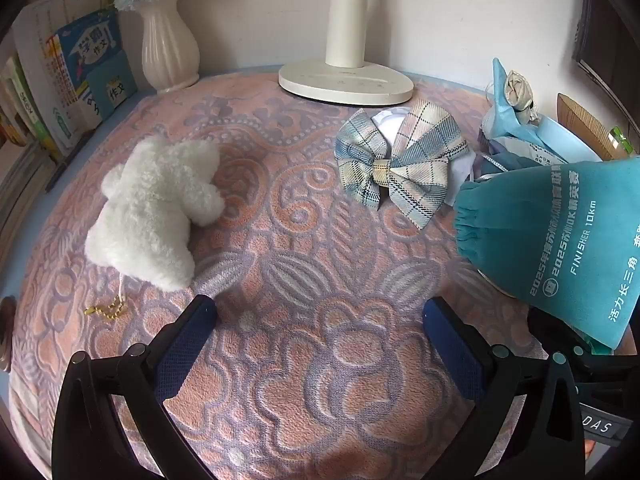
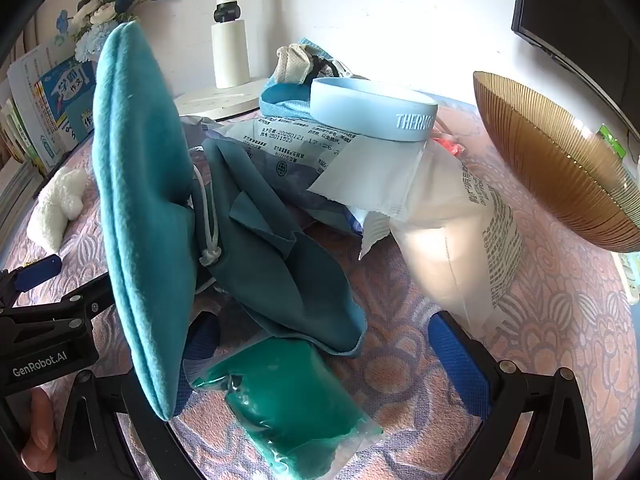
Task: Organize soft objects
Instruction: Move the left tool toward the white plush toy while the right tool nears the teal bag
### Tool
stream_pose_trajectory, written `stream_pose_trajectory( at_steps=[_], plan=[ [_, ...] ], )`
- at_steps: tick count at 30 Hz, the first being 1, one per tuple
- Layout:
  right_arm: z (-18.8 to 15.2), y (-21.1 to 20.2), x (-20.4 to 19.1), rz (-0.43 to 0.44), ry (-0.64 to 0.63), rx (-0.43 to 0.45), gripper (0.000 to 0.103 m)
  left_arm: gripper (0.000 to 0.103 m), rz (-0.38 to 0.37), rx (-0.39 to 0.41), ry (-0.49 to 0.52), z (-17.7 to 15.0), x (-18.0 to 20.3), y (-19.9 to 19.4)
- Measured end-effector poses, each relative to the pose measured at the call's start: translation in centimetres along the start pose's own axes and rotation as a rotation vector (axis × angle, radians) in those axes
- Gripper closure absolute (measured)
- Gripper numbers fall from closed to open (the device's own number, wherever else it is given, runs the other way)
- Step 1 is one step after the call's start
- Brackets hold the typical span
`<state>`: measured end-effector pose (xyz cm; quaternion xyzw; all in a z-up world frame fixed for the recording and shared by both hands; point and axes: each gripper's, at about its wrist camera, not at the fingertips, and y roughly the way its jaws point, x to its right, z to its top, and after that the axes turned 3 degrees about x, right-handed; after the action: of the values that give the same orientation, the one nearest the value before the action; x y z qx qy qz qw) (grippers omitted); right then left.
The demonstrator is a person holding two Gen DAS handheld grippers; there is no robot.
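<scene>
A white plush toy (image 1: 152, 208) with a gold bead chain lies left on the patterned cloth (image 1: 320, 380). A plaid bow (image 1: 400, 164) lies further back in the middle. My left gripper (image 1: 320, 320) hovers open over bare cloth in front of both. A teal drawstring bag (image 1: 560, 240) with printed text stands on edge at the right. In the right wrist view this bag (image 2: 136, 200) leans over the left finger of my right gripper (image 2: 324, 344). That gripper is open. A green packet in clear plastic (image 2: 288, 400) and the edge of a dark teal cloth (image 2: 280, 260) lie between its fingers, untouched.
A lamp base (image 1: 344, 80), a white vase (image 1: 168, 40) and books (image 1: 60, 80) line the back and left. A light blue wristband (image 2: 372, 112), white packets (image 2: 460, 220) and a brown ribbed bowl (image 2: 560, 160) crowd the right. A person's finger (image 2: 36, 432) shows at lower left.
</scene>
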<state>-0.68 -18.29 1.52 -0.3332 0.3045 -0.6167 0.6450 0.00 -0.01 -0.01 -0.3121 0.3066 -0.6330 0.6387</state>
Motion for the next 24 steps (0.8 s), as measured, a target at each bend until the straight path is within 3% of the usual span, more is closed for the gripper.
stream_pose_trajectory(
  at_steps=[4, 8, 13, 15, 18, 20, 21, 24],
  plan=[
    [-0.1, -0.1, 0.1, 0.012, 0.014, -0.017, 0.000, 0.000, 0.000, 0.000, 0.001, 0.0, 0.0, 0.0],
    [-1.2, -1.3, 0.2, 0.069, -0.051, -0.130, 0.000, 0.000, -0.015, -0.017, 0.015, -1.0, 0.0, -1.1],
    [-4.1, -3.9, 1.4, 0.120, -0.086, -0.103, 0.000, 0.001, -0.024, -0.027, 0.036, -3.2, 0.1, -3.3],
    [-5.2, -6.2, 1.7, 0.146, -0.081, -0.044, 0.000, 0.001, -0.022, 0.006, 0.047, -3.4, 0.4, -4.1],
    [-5.8, -10.7, 2.9, 0.117, -0.074, 0.191, 0.000, 0.001, -0.019, 0.113, 0.057, -3.6, 0.4, -6.6],
    [-5.2, -12.7, 3.1, 0.082, -0.084, 0.301, 0.000, 0.001, -0.041, 0.177, 0.053, -3.4, 0.2, -8.2],
    [-5.0, -13.2, 3.2, 0.064, -0.085, 0.339, 0.000, 0.001, -0.043, 0.204, 0.054, -3.3, 0.2, -8.8],
    [-3.3, -11.3, 3.5, 0.066, -0.044, 0.345, 0.000, 0.001, -0.042, 0.274, 0.049, -2.7, -0.1, -9.3]
  ],
)
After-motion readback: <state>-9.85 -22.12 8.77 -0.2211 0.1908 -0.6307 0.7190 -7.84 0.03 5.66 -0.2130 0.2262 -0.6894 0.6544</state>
